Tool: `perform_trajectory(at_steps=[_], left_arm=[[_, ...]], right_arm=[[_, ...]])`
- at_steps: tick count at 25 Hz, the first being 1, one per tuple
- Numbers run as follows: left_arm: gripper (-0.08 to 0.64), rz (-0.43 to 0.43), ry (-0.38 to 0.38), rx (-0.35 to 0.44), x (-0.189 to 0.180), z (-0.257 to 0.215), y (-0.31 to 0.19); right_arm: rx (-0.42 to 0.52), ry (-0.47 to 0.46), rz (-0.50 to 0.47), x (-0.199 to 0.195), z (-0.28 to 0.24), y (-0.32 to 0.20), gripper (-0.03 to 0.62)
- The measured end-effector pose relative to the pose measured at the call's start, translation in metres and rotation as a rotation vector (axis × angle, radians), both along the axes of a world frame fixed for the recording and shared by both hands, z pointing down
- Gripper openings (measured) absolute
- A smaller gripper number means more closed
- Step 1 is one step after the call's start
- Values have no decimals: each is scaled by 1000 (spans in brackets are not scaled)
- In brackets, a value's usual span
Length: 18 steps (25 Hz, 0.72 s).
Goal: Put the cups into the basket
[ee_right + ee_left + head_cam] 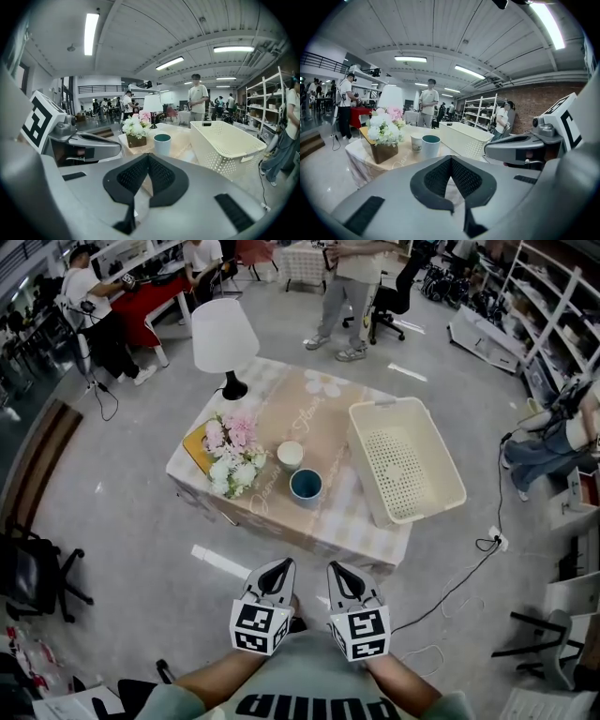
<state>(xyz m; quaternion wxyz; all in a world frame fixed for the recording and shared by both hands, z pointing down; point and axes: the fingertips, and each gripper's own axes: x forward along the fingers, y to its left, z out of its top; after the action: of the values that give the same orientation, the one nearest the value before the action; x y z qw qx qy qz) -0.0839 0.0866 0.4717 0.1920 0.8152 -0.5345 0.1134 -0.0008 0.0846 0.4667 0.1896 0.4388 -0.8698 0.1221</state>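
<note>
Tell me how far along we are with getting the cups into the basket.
Done: nothing yet; the basket is empty. In hand: nothing; the left gripper and right gripper are both shut on nothing, short of the table. Left: the white cup and the blue cup, both standing on the table near the flowers, must go into the basket.

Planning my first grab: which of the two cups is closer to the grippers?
The cup with the teal inside; the cream cup stands behind it.
</note>
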Motion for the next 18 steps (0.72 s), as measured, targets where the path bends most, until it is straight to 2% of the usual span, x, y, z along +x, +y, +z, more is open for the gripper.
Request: perform_trajectory(at_steps=[11, 18], left_arm=[[2, 69, 38, 44, -21, -10, -40], [2, 62, 53, 52, -34, -13, -45]], right_arm=[[34, 47, 72, -19, -10, -32, 12], [37, 71, 78, -29, -12, -40, 12]])
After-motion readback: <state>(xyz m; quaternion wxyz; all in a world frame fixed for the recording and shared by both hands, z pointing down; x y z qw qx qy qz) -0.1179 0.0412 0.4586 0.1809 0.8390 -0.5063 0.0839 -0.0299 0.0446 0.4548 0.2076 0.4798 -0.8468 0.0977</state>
